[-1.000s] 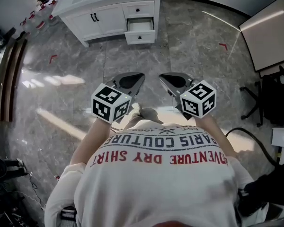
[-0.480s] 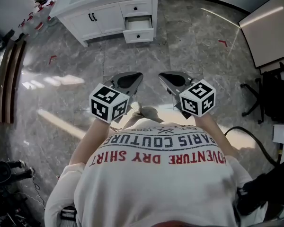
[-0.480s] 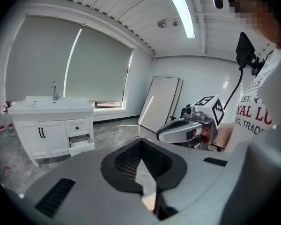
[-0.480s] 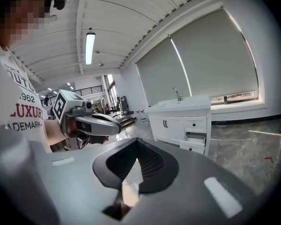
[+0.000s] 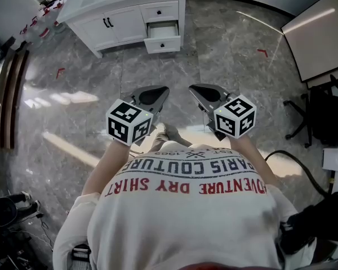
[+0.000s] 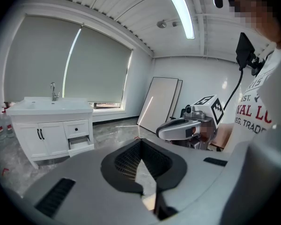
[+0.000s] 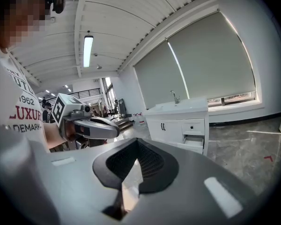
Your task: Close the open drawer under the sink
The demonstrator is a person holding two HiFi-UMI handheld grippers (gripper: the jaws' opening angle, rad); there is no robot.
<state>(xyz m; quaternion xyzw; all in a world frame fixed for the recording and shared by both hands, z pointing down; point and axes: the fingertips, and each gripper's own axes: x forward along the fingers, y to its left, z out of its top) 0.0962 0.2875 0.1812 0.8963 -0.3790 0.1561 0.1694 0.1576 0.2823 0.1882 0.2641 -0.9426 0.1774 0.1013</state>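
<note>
The white sink cabinet (image 5: 124, 4) stands far off at the top of the head view, its lower right drawer (image 5: 163, 31) pulled out. Both grippers hang side by side in front of the person's chest, well short of the cabinet. Left gripper (image 5: 166, 90) and right gripper (image 5: 192, 89) have their jaws shut with nothing held. The left gripper view shows its own shut jaws (image 6: 140, 140), the open drawer (image 6: 81, 143) at far left and the right gripper (image 6: 187, 128) beside it. In the right gripper view, the drawer (image 7: 194, 141) lies beyond the jaws (image 7: 138, 142).
Grey marble floor with red tape marks (image 5: 265, 53) lies between me and the cabinet. A white board (image 5: 321, 32) and a black office chair (image 5: 321, 117) are at the right. Bottles (image 5: 36, 30) and wooden planks (image 5: 5, 94) line the left wall. A black cable (image 5: 293, 162) trails near my right side.
The cabinet has slid slightly up and left in the head view and the person's foot has shifted. Both grippers keep the same pose, shut.
</note>
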